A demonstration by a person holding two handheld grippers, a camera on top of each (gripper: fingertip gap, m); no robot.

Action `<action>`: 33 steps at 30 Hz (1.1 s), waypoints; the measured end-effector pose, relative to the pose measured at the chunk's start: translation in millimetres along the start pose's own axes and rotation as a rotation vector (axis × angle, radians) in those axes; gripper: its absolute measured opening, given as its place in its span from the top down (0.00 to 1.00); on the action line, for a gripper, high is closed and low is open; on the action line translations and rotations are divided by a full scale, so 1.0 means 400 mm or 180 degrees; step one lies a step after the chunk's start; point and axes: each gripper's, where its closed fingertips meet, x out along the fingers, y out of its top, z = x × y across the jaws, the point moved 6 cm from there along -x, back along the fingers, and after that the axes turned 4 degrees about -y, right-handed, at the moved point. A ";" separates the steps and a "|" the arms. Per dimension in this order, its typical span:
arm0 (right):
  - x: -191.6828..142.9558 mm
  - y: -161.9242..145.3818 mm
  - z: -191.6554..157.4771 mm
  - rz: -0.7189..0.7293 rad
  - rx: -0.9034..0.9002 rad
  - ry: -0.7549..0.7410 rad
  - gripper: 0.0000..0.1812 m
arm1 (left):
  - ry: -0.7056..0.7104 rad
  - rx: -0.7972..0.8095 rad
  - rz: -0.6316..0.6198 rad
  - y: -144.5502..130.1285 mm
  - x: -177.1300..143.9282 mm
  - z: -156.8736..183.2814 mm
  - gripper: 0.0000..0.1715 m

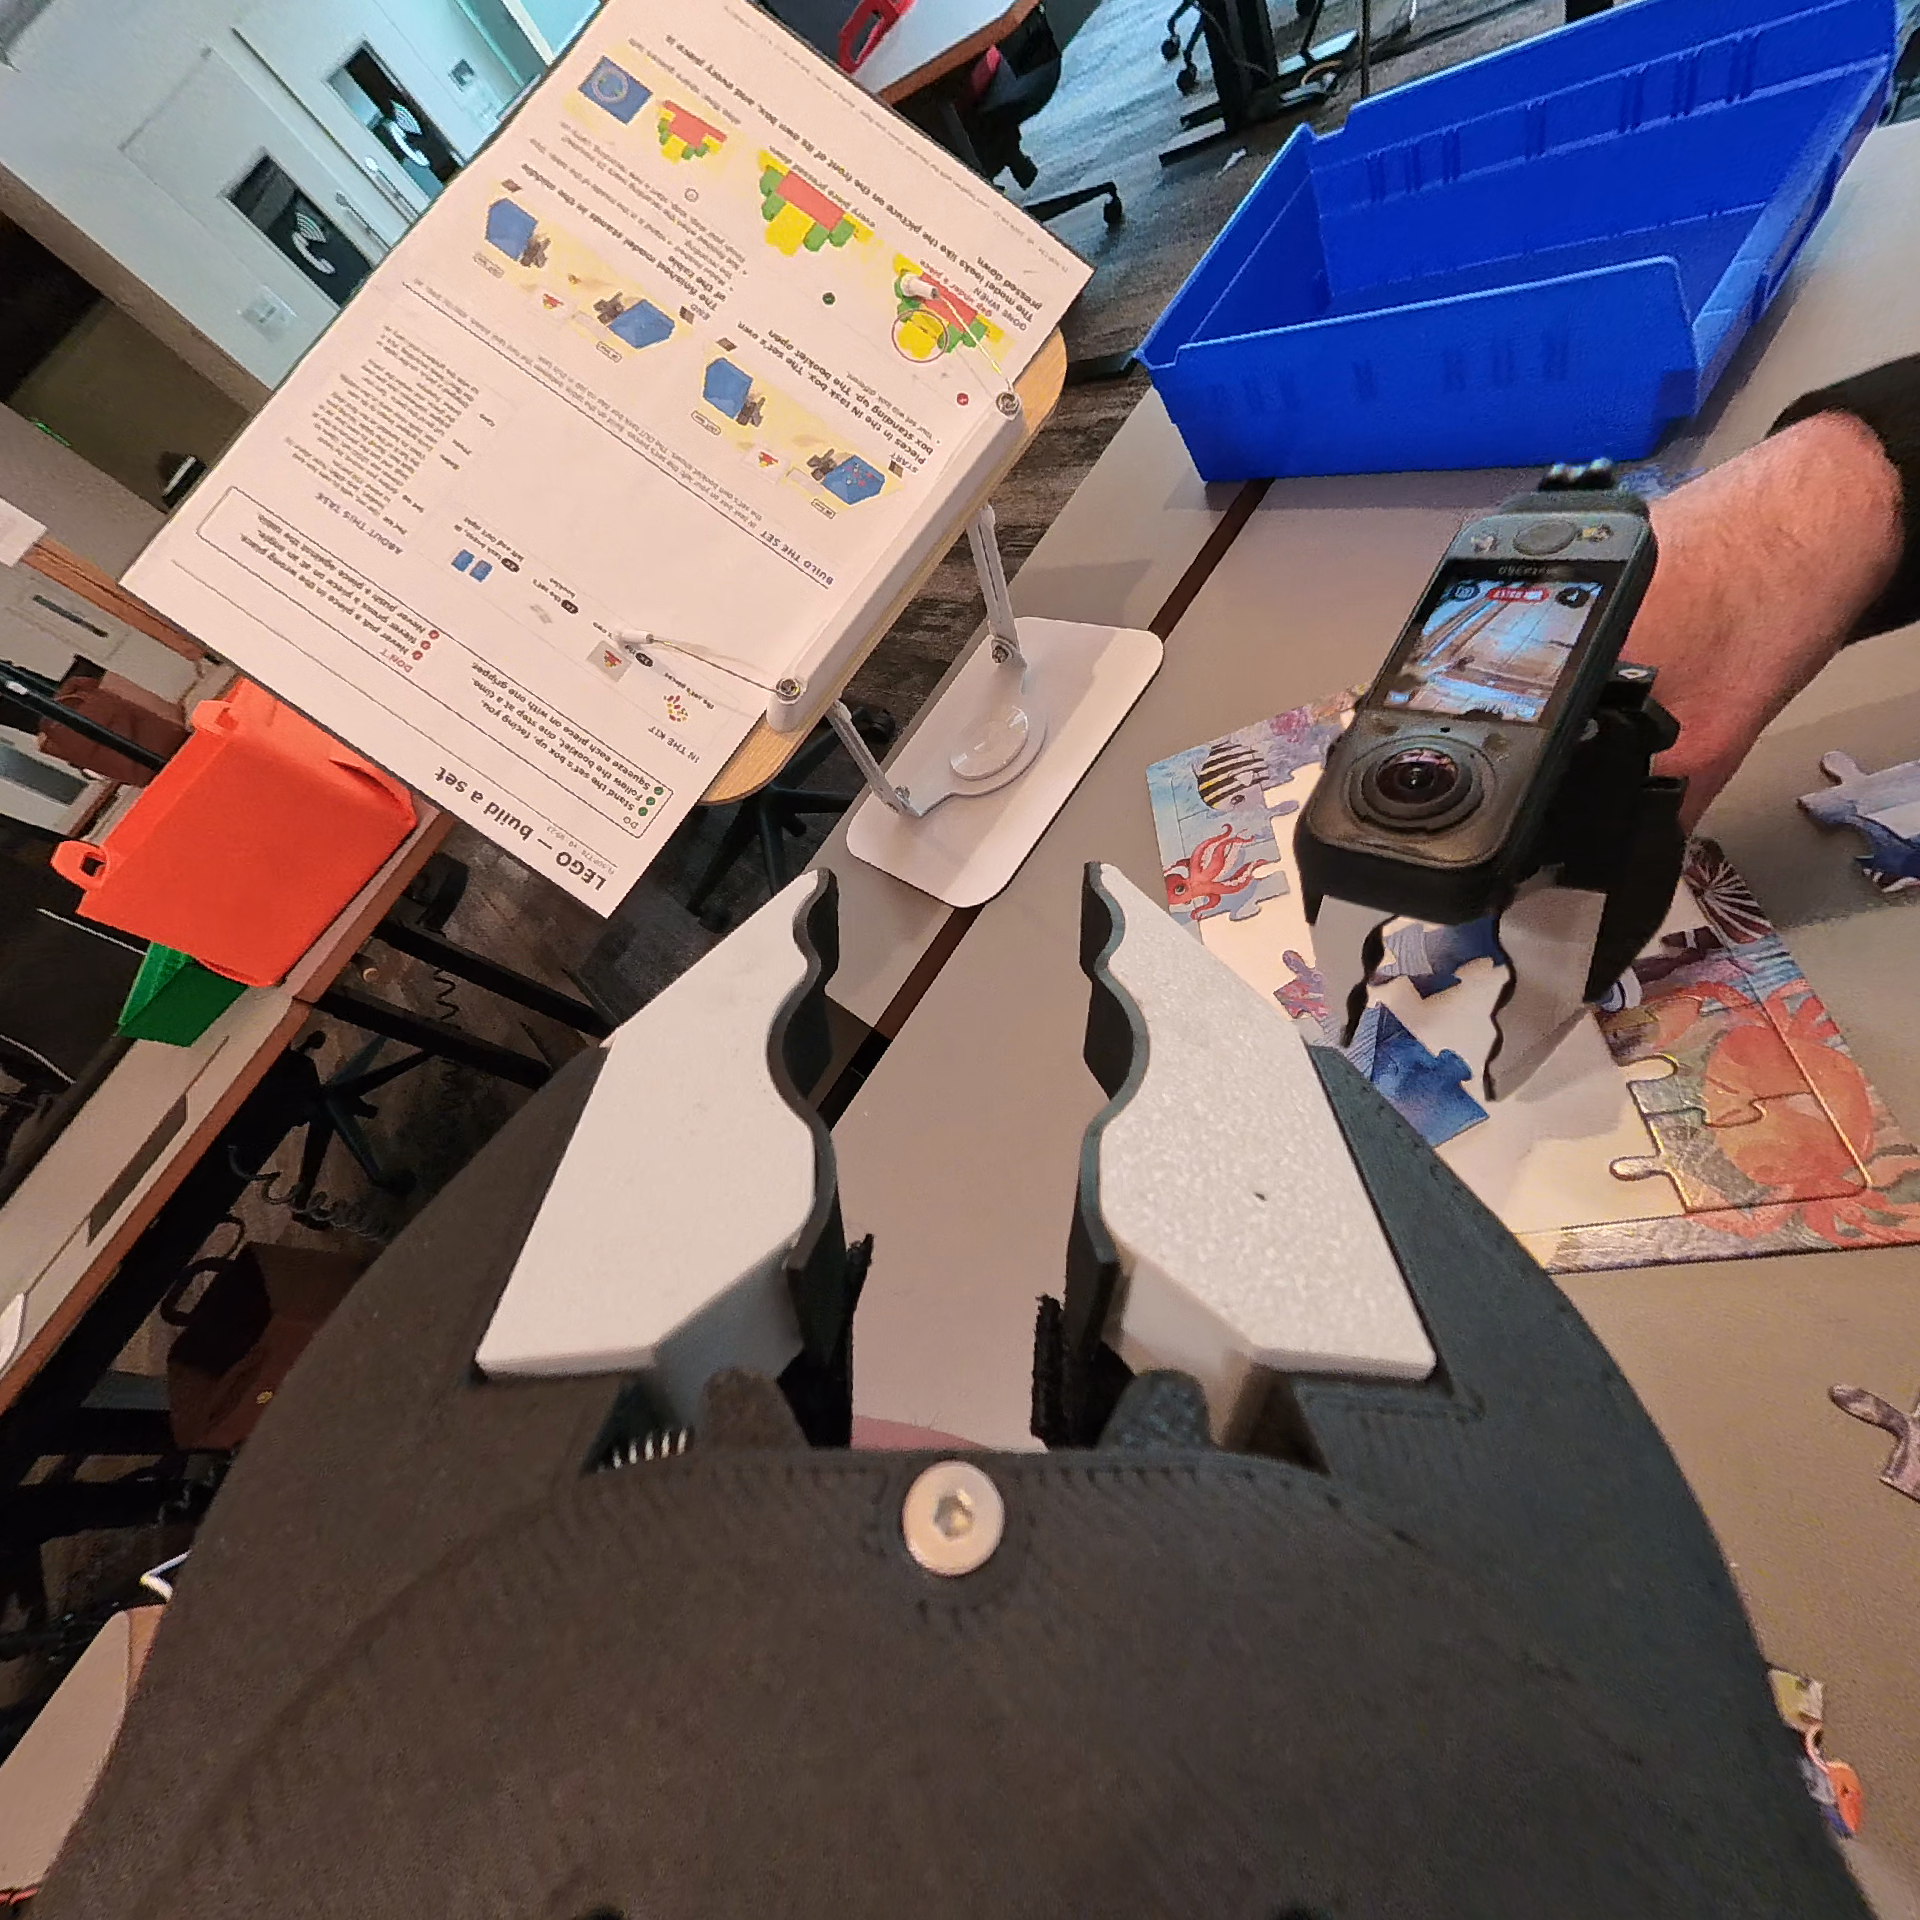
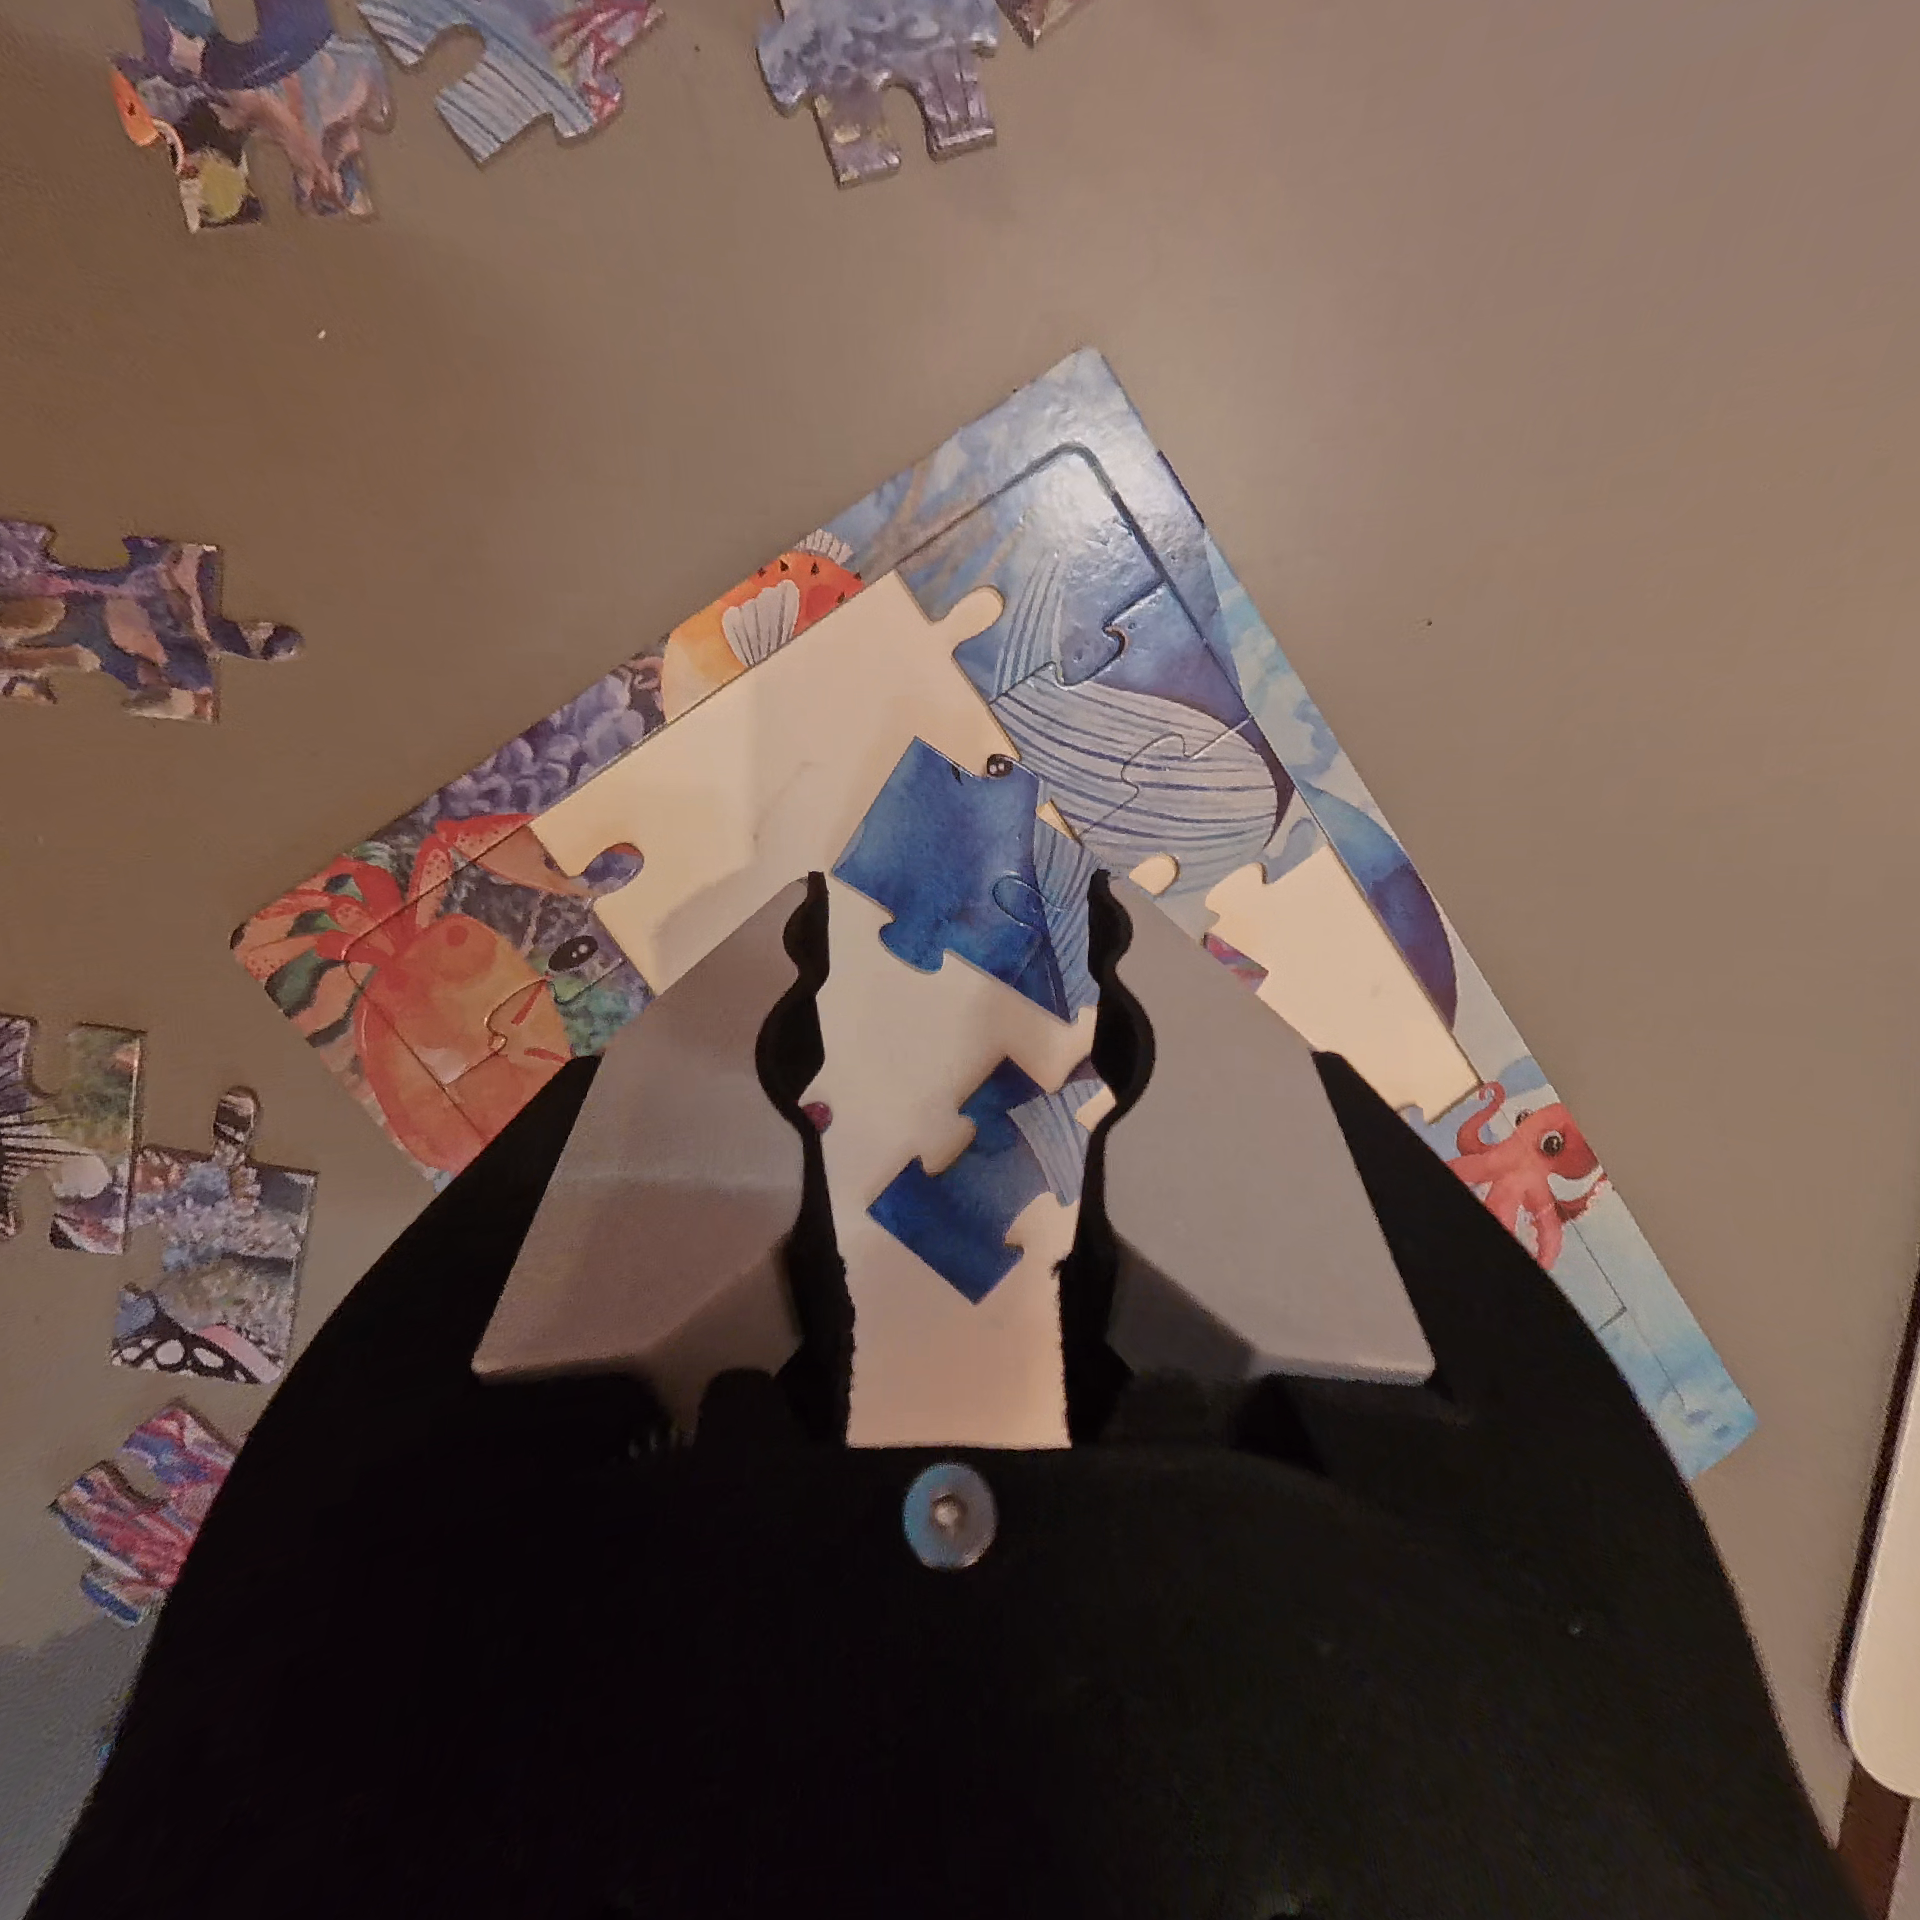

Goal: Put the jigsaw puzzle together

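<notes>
Right gripper (image 2: pixel 956 894): held open above the sea-themed cardboard jigsaw tray (image 2: pixel 1320 665), over two loose blue pieces (image 2: pixel 935 862). Left gripper (image 1: pixel 956 894): spread, empty, raised over the grey tabletop (image 1: pixel 966 1195).

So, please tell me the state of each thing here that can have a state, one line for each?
left gripper: open, empty, held off the table.
right gripper: open, above the puzzle tray, holding nothing.
puzzle tray: partly filled, bare gaps in the middle.
two blue pieces: loose in the tray, askew, not fitted.
loose pieces: scattered on the table, face up.
blue bin: looks empty.
instruction sheet: propped on a stand.
</notes>
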 end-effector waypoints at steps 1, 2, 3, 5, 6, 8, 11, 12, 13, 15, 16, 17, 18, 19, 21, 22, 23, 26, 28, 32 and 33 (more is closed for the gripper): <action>0.007 0.005 -0.001 0.0007 -0.0003 0.0000 0.72 | 0.0001 0.0001 0.0000 0.000 0.000 0.000 0.74; 0.014 0.009 -0.002 0.0013 -0.0006 0.0002 0.71 | 0.0002 0.0001 0.0001 0.000 0.000 0.000 0.74; 0.023 0.010 -0.002 -0.0024 0.0014 -0.0001 0.68 | 0.0003 -0.0001 0.0001 0.000 -0.001 0.000 0.74; 0.043 0.006 0.001 -0.0158 0.0094 -0.0040 0.60 | 0.0007 -0.0006 -0.0001 -0.002 -0.001 -0.002 0.74; 0.052 0.003 -0.001 -0.0206 0.0109 -0.0044 0.63 | 0.0009 -0.0010 0.0001 -0.002 -0.001 -0.002 0.74; 0.055 0.004 -0.004 -0.0169 0.0191 0.0007 0.69 | 0.0012 -0.0014 0.0000 -0.003 -0.002 -0.003 0.74; 0.054 0.000 -0.004 -0.0184 0.0310 0.0047 0.73 | 0.0011 -0.0012 0.0004 -0.002 -0.002 -0.003 0.74; 0.053 -0.002 -0.003 -0.0194 0.0324 0.0035 0.73 | 0.0010 -0.0009 0.0004 -0.002 -0.003 -0.002 0.74; 0.052 -0.004 -0.001 -0.0221 0.0341 0.0021 0.74 | 0.0011 -0.0006 0.0005 -0.001 -0.003 -0.002 0.74; 0.046 -0.009 0.002 -0.0269 0.0312 -0.0030 0.77 | 0.0013 -0.0004 0.0009 0.000 -0.004 -0.002 0.74; 0.043 -0.011 0.001 -0.0279 0.0293 -0.0041 0.79 | 0.0015 -0.0004 0.0012 0.000 -0.005 -0.002 0.73; 0.040 -0.012 0.000 -0.0267 0.0293 -0.0034 0.81 | 0.0017 -0.0006 0.0015 0.000 -0.006 -0.002 0.74; 0.037 -0.013 0.001 -0.0249 0.0310 -0.0040 0.83 | 0.0017 -0.0007 0.0016 0.000 -0.005 -0.002 0.74; 0.034 -0.015 0.003 -0.0246 0.0336 -0.0054 0.84 | 0.0017 -0.0007 0.0011 -0.001 -0.005 -0.002 0.74; 0.029 -0.023 0.009 -0.0261 0.0383 -0.0089 0.85 | 0.0014 -0.0007 0.0010 -0.001 -0.004 -0.002 0.74; 0.027 -0.027 0.012 -0.0266 0.0424 -0.0087 0.85 | 0.0013 -0.0007 0.0011 0.000 -0.004 -0.002 0.74; 0.024 -0.031 0.016 -0.0275 0.0472 -0.0097 0.85 | 0.0014 -0.0005 0.0009 0.000 -0.004 -0.002 0.74; 0.016 -0.044 0.027 -0.0322 0.0562 -0.0172 0.87 | 0.0014 -0.0006 0.0006 -0.001 -0.003 -0.002 0.73; 0.010 -0.050 0.033 -0.0337 0.0599 -0.0228 0.89 | 0.0013 -0.0004 0.0002 -0.001 -0.002 -0.002 0.74; -0.004 -0.056 0.046 -0.0292 0.0700 -0.0341 0.93 | 0.0008 0.0002 0.0000 0.000 -0.001 0.000 0.74; -0.008 -0.056 0.050 -0.0257 0.0730 -0.0373 0.94 | 0.0008 0.0002 -0.0002 0.000 0.000 0.000 0.74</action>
